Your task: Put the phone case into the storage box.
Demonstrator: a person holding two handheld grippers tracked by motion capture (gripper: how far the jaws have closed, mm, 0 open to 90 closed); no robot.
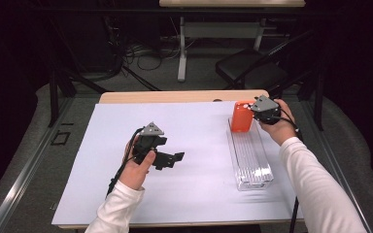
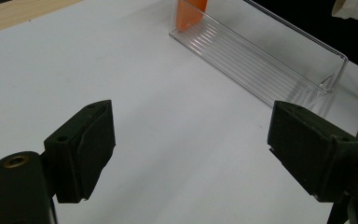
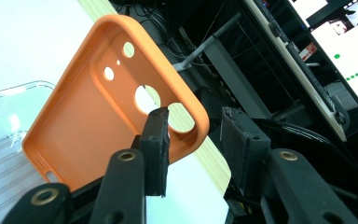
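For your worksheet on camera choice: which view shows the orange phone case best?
The right gripper view: the orange phone case looms close, camera cut-outs clear. The high view shows it small, standing in the clear tray; the left gripper view catches its lower part.

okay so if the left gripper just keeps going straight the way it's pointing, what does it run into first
Probably the clear plastic tray. The left gripper has its jaws wide open over bare white table cover, and the tray's long side lies ahead across its line, with the orange phone case standing at the far end. Depth is uncertain.
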